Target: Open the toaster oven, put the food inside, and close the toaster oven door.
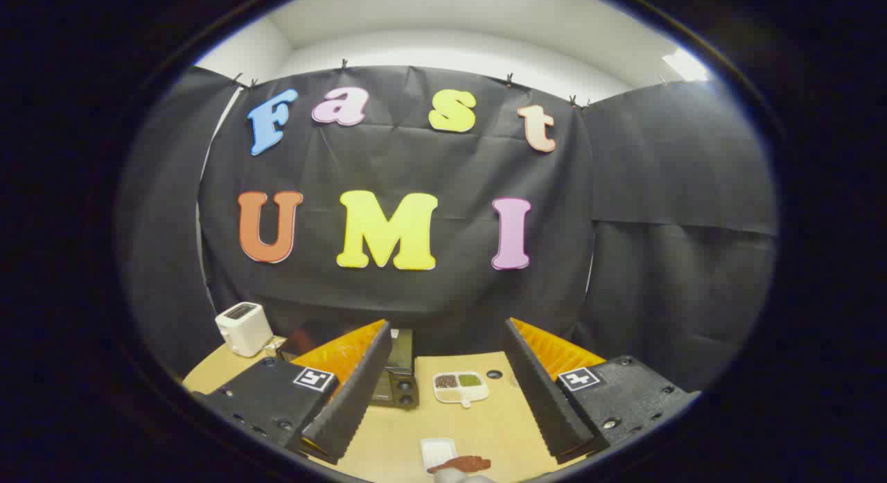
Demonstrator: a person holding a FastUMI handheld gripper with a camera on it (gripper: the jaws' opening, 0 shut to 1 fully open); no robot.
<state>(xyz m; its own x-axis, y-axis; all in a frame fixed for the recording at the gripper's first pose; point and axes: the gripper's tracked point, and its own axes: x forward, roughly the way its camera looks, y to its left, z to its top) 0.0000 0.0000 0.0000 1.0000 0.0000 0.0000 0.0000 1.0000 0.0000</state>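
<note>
Between the spread, empty fingers of the gripper point(443, 400) lies bare table point(485, 427), with the food point(463, 463) on a small white plate point(438, 452) nearest, probably set close for an easy pick. Farther off, a divided dish point(460, 387) sits just right of the toaster oven point(396, 379), partly hidden behind the left finger, its door seemingly not yet opened. A white toaster point(242, 328) stands far left, clear of the work.

A recording booth dressed as a kitchen: black cloth walls point(658, 213) clipped up beneath a plain white ceiling point(457, 32), a wooden tabletop point(485, 420), a white toaster point(243, 328) at nine o'clock and a toaster oven point(396, 379) at centre.
</note>
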